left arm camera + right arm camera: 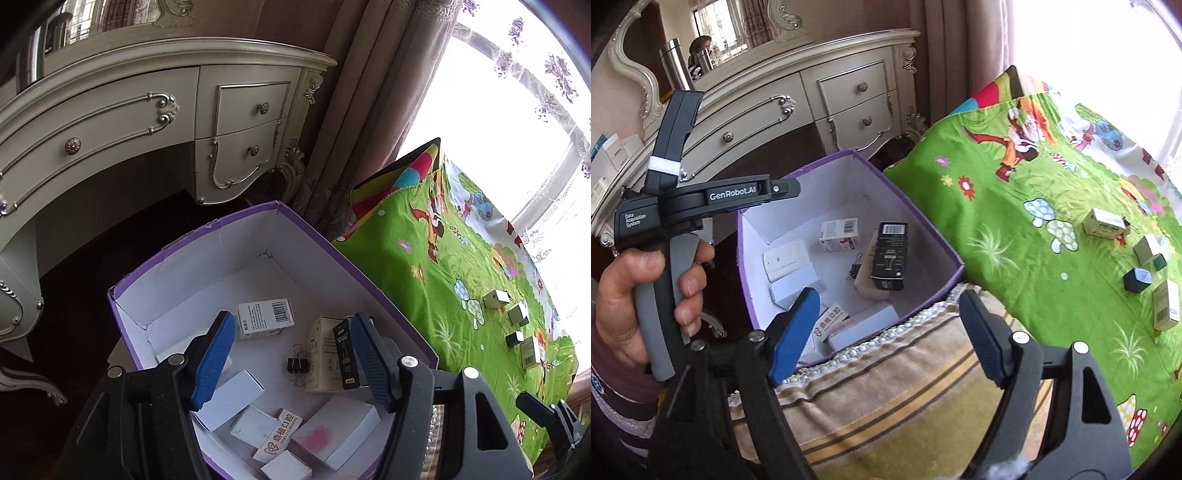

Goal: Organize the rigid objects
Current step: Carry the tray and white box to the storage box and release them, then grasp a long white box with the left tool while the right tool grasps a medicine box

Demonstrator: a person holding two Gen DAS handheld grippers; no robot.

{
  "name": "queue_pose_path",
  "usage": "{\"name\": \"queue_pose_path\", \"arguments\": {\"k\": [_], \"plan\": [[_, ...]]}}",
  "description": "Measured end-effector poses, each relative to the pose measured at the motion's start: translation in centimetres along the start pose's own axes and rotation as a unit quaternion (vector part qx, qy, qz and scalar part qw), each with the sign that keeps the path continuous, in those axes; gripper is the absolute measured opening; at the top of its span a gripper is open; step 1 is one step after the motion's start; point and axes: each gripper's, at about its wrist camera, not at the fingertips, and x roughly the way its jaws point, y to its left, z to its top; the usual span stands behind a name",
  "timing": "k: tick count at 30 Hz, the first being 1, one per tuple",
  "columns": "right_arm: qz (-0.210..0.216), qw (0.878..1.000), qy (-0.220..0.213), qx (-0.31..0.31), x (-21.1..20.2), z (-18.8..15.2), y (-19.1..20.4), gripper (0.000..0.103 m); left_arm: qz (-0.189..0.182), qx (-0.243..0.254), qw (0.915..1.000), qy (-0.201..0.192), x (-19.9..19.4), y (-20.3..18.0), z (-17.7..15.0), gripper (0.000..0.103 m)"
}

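Both grippers, left [291,360] and right [886,325], wide, empty. Remaining small boxes [1106,221] lie far right on green cloth [1015,258]; right gripper nearer.

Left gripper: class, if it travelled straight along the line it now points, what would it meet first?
Probably the black binder clip on the floor of the purple box; the open left gripper frames it, though depth is uncertain.
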Motion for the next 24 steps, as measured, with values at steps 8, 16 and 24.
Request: {"name": "queue_pose_path", "arguments": {"k": [8,16,24], "plan": [[-0.132,0.99,-0.041,0.034,-3.1,-0.9,-5.1,0.093,-0.01,0.085,0.9918,-0.095,-2.9,-3.9,-0.4,0.071],[-0.159,0.983,-0.05,0.08,-4.6,-2.9,-11.0,0.093,-0.093,0.14,0.9839,-0.061,-3.1,-8.8,-1.0,0.071],[-0.181,0.975,-0.039,0.124,-5.6,-4.1,-16.6,0.093,-0.116,0.144,0.9825,-0.023,-1.5,-12.6,-1.4,0.071]]}}
